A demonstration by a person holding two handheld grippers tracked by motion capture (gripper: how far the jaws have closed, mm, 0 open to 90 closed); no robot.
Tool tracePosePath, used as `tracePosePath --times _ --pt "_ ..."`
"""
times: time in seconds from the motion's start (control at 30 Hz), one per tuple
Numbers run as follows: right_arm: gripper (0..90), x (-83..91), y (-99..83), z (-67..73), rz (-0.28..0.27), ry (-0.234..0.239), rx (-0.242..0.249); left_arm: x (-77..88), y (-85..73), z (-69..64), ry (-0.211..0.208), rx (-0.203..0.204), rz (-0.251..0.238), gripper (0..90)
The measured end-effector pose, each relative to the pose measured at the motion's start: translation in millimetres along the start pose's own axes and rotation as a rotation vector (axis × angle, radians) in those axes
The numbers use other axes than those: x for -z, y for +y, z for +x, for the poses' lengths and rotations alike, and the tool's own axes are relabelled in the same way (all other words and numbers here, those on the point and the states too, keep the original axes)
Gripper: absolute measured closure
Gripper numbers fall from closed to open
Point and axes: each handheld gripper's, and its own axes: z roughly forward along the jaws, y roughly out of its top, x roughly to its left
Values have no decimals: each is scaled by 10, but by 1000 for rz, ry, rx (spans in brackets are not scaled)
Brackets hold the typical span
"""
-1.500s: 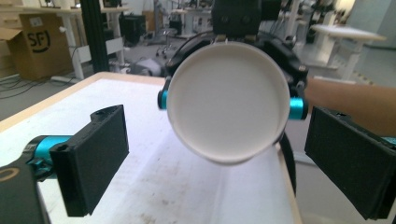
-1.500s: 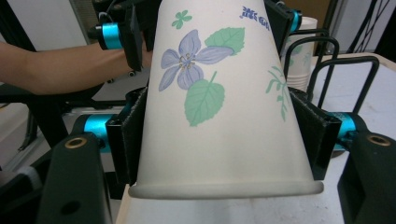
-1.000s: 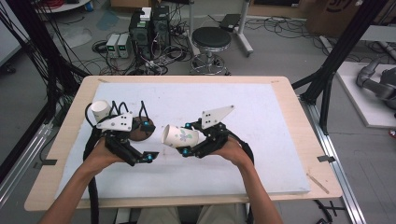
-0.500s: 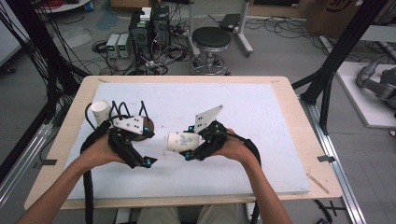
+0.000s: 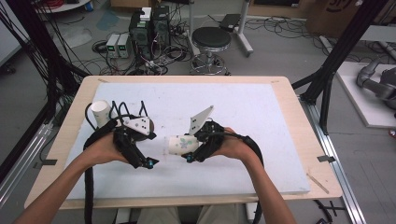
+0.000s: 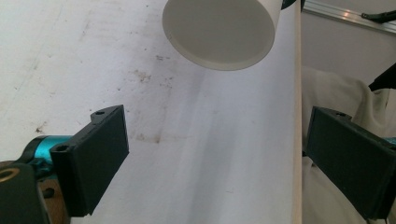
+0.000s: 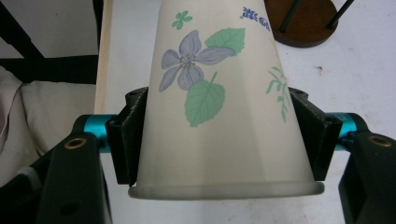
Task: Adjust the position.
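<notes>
Over the white table [image 5: 261,121], my right claw [image 5: 190,150] grips a cup [image 5: 180,144] lying level, base toward my open left claw [image 5: 148,163].

On the surface [image 5: 261,116], the right gripper [image 5: 189,150] sits near the middle with a cup [image 5: 176,144] lying sideways between its jaws. The left gripper [image 5: 148,162] is just left of it, apart. A second cup [image 5: 100,112] stands behind, at the far left.

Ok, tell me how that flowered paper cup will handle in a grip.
The flowered paper cup looks thin-walled, so probably light and easily crushed. The right gripper fingers clamp its tapered sides, so it may slip. Set sideways, it would likely roll in a curve.
</notes>
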Motion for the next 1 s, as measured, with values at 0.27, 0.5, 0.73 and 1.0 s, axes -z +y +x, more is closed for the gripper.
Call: tracePosePath --times 0.27,0.5,0.73,1.0 --pt "306 -27 -2 2 64 4 8 -47 20 0 8 -10 53 64" --pt "307 -65 2 6 83 14 14 -83 40 2 4 -14 63 64" --pt "307 -109 17 11 86 30 23 -180 75 10 0 -17 68 64" --pt "307 -135 28 16 90 44 29 -294 157 11 -17 -31 65 64"
